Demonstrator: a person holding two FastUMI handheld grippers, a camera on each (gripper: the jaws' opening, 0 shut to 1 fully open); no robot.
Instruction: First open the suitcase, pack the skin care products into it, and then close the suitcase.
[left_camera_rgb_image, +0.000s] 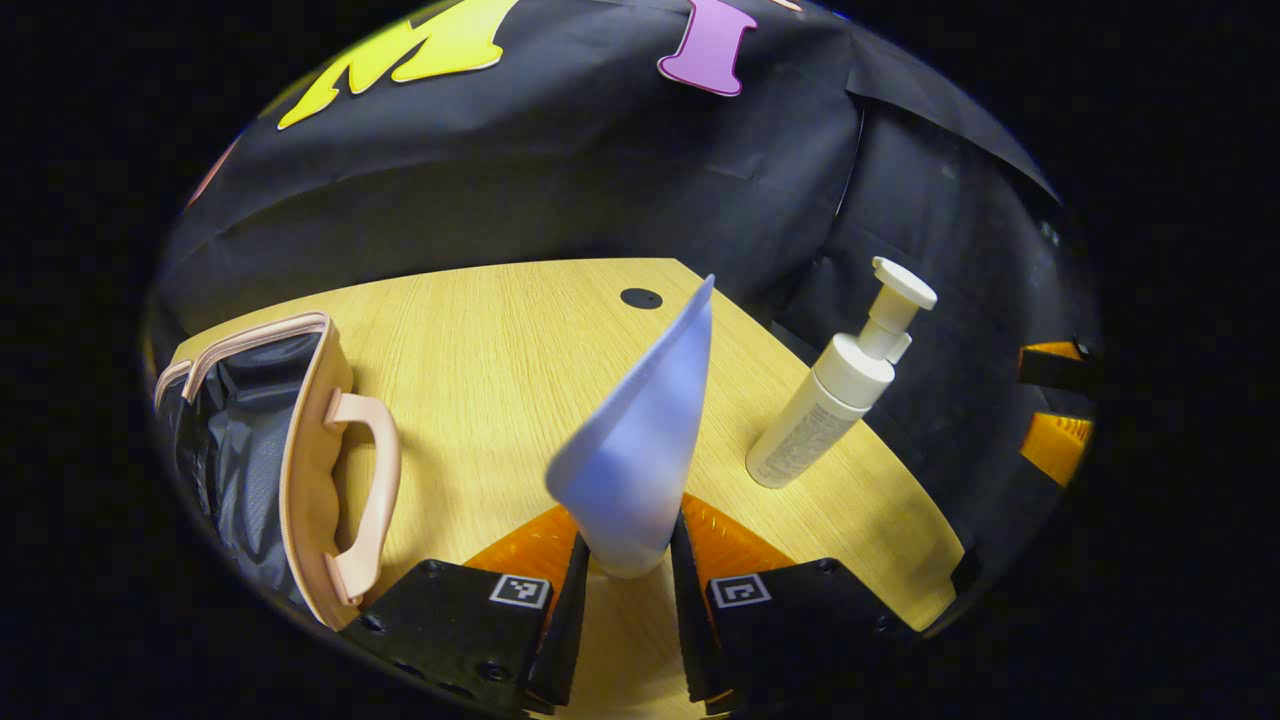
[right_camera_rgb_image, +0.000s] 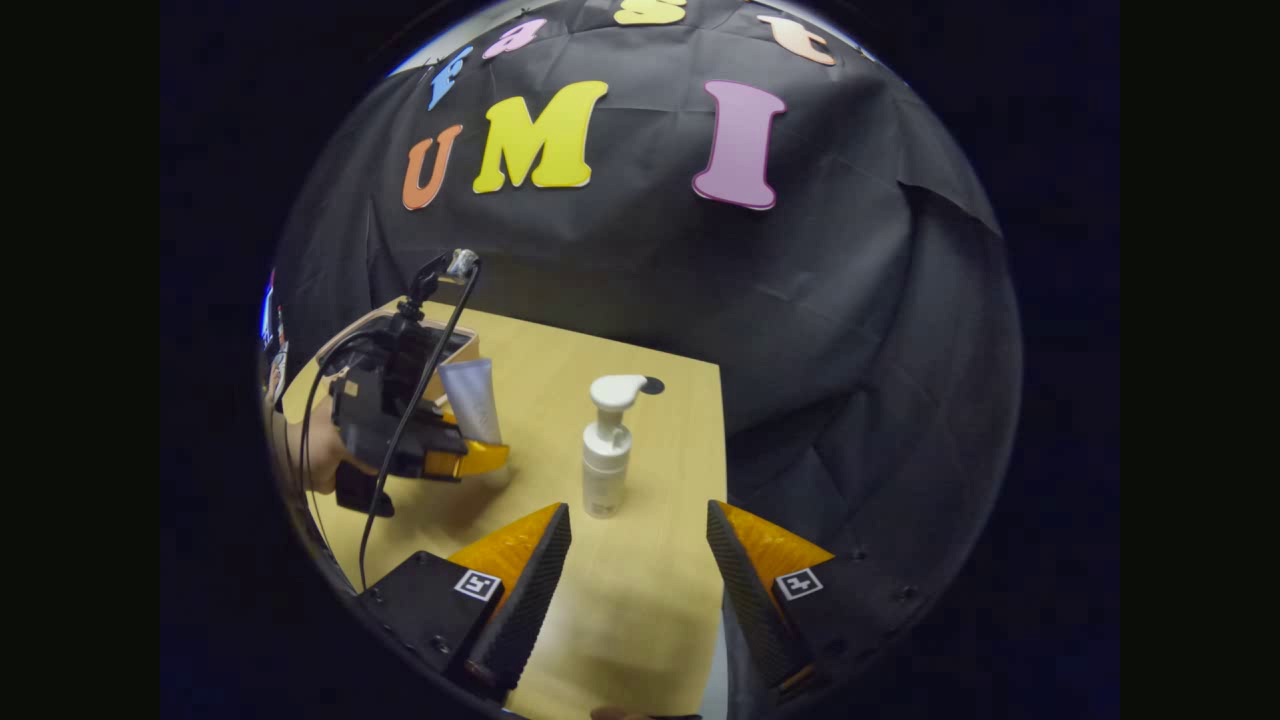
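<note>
My left gripper (left_camera_rgb_image: 628, 570) is shut on a pale lavender tube (left_camera_rgb_image: 640, 450), gripped by its cap end with the flat crimped end pointing up and away. The open pink suitcase (left_camera_rgb_image: 310, 450) with its handle and dark lining lies at the left of the wooden table (left_camera_rgb_image: 500, 340). A white pump bottle (left_camera_rgb_image: 840, 390) stands at the right of the tube. In the right gripper view, my right gripper (right_camera_rgb_image: 640, 560) is open above the near table edge, with the pump bottle (right_camera_rgb_image: 606, 445) just beyond its fingers. The left gripper (right_camera_rgb_image: 460, 455), a hand on it, holds the tube (right_camera_rgb_image: 472, 400) at the left.
A small black round grommet (left_camera_rgb_image: 641, 298) sits in the tabletop near the far edge. The table's right edge (right_camera_rgb_image: 720, 440) drops off close beside the pump bottle. The black cloth wall stands behind the table.
</note>
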